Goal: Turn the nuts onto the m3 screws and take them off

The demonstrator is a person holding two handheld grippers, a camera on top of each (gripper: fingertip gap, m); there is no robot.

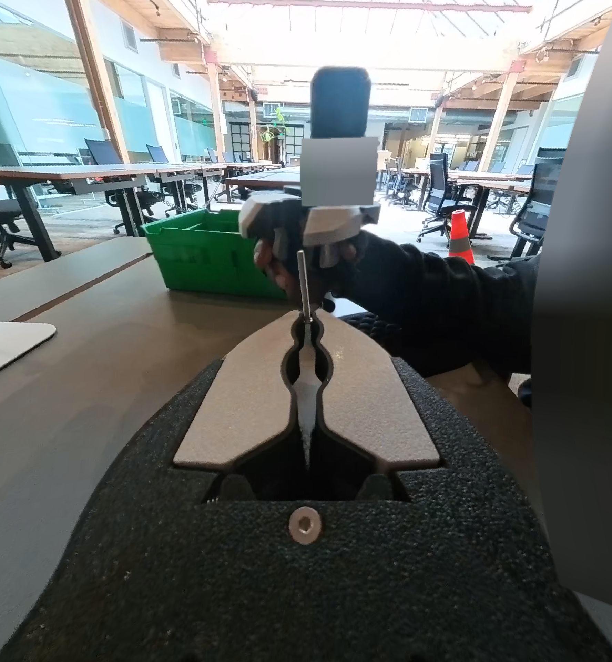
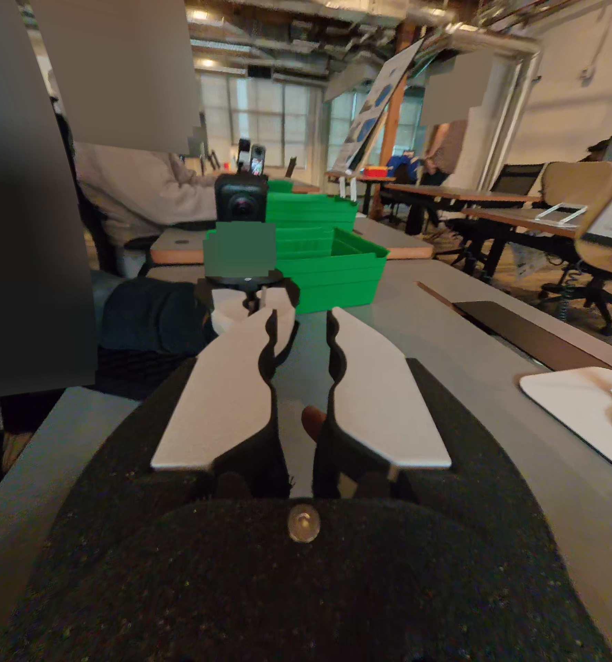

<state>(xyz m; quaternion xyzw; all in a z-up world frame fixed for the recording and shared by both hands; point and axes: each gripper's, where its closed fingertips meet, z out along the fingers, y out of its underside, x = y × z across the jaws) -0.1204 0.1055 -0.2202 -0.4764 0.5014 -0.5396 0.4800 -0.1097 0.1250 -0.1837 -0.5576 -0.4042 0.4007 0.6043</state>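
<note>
My left hand-held gripper (image 1: 307, 317) pinching screw (image 1: 302, 283) at its near end, shaft sticking out upright past fingertips, above table (image 1: 118, 344). My right hand-held gripper (image 2: 299, 315) hovering spread, nothing between fingers, facing left one just beyond screw tip. Green bin (image 1: 204, 250) sitting far on table.

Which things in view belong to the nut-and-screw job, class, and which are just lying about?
Part of the job:
- screw, clamped upright in the left hand-held gripper
- right hand-held gripper, jaws open

Just lying about:
- green bin
- orange cone
- white mat
- office chairs
</note>
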